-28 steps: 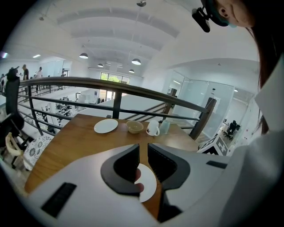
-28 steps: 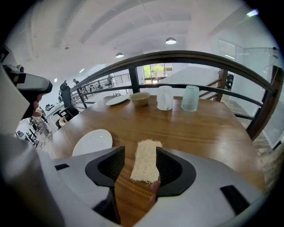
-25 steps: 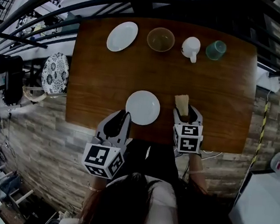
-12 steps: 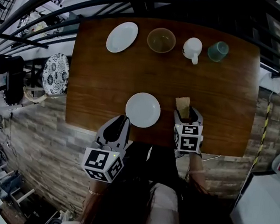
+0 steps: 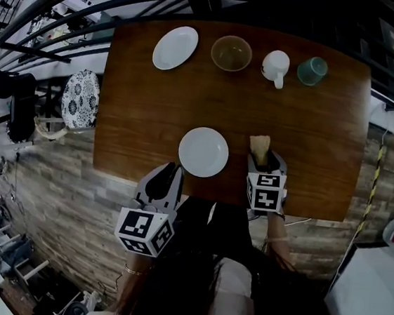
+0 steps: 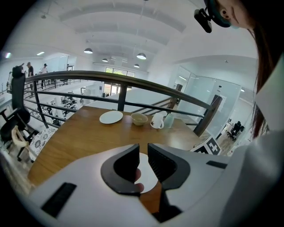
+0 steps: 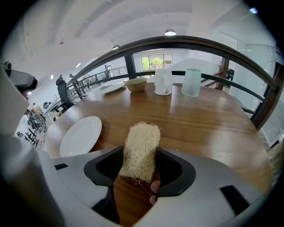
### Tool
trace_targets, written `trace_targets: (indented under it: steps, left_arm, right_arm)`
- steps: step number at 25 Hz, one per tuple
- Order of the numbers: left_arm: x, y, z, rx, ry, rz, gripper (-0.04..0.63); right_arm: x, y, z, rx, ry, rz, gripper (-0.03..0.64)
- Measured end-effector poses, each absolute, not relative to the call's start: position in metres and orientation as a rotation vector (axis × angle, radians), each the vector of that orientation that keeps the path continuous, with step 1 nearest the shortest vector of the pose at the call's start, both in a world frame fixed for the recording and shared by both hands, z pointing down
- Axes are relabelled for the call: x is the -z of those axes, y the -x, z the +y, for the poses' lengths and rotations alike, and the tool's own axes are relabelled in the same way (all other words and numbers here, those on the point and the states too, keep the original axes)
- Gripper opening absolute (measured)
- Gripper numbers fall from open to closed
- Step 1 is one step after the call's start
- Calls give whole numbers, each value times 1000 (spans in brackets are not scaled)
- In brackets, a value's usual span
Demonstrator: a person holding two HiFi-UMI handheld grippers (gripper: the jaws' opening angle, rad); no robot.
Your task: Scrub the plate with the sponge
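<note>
A white plate [image 5: 203,152] [image 7: 81,135] lies near the front edge of the wooden table [image 5: 138,111]. To its right a pale, fibrous sponge [image 5: 258,146] [image 7: 140,148] rests on the wood. My right gripper [image 5: 265,158] [image 7: 139,153] stands open around the sponge's near end, its jaws wide and not squeezing it. My left gripper [image 5: 171,169] [image 6: 143,150] hangs just off the table's front edge, in front of the plate's left side. Its jaws are only a narrow gap apart and hold nothing. Part of the plate [image 6: 148,177] shows through that gap.
Along the far edge stand a second white plate [image 5: 175,48], a bowl [image 5: 231,53], a white jug [image 5: 275,65] and a green cup [image 5: 311,70]. A dark railing runs behind the table. A patterned seat [image 5: 80,100] stands off the table's left side.
My left gripper has drawn back a little from the table edge toward the person. The right gripper has stayed at the sponge.
</note>
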State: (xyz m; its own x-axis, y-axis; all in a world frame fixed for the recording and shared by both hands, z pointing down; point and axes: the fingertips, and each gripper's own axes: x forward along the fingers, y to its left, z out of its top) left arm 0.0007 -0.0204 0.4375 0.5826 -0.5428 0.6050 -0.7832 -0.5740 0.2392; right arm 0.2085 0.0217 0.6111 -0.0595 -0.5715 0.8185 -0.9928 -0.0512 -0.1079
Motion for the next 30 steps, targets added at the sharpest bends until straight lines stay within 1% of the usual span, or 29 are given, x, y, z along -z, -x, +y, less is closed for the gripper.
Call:
trace_targets:
  steps: [4, 11, 14, 19, 30]
  left_arm:
    - [-439, 1, -18, -653, -2317, -1062, 49]
    - [-437, 6, -19, -645, -2312, -1075, 49]
    - [-438, 7, -19, -641, -2307, -1079, 49]
    - [-436, 8, -18, -625, -2308, -1082, 49]
    - [-439, 11, -13, -611, -2288, -1072, 49]
  right_arm:
    - [-612, -210, 22, -972, -1670, -1668, 235]
    - [-611, -209, 23, -969, -1687, -1650, 155]
    - [-610, -210, 23, -970, -1693, -1646, 132]
    - [-606, -211, 23, -965, -1694, -1646, 117]
    - [-591, -206, 21, -934, -1687, -1680, 109]
